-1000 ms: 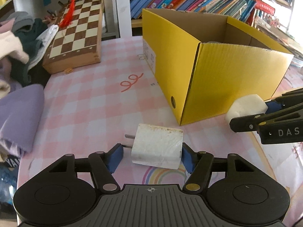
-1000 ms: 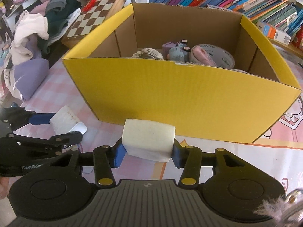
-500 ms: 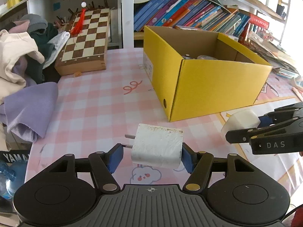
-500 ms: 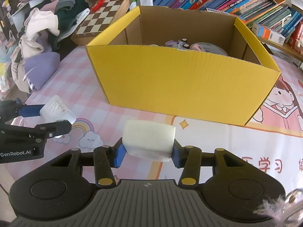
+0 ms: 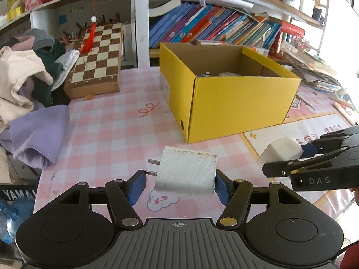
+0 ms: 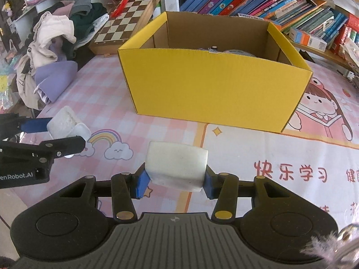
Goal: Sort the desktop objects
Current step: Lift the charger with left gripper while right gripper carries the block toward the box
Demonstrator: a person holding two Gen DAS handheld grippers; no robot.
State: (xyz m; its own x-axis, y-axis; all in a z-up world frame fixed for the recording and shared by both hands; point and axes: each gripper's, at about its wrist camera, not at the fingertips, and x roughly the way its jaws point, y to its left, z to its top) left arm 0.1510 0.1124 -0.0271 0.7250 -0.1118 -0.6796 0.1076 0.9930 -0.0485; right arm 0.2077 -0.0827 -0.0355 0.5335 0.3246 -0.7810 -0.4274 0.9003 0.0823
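My left gripper (image 5: 179, 185) is shut on a white plug adapter (image 5: 186, 172) with two metal prongs pointing left, held above the pink checked tablecloth. My right gripper (image 6: 175, 180) is shut on a white block (image 6: 177, 164), also held above the table. An open yellow cardboard box (image 6: 213, 85) stands ahead of both grippers with several small items inside. The right gripper and its block (image 5: 282, 150) show at the right of the left wrist view. The left gripper and adapter (image 6: 64, 123) show at the left of the right wrist view.
A wooden chessboard (image 5: 96, 60) leans at the back left. A pile of clothes (image 5: 29, 83) lies at the table's left edge. Rows of books (image 5: 215, 29) fill the shelf behind the box. A printed mat (image 6: 280, 168) covers the table's right part.
Both grippers have pulled back and up from the yellow box, each still holding its white object. The box now looks smaller and farther away.
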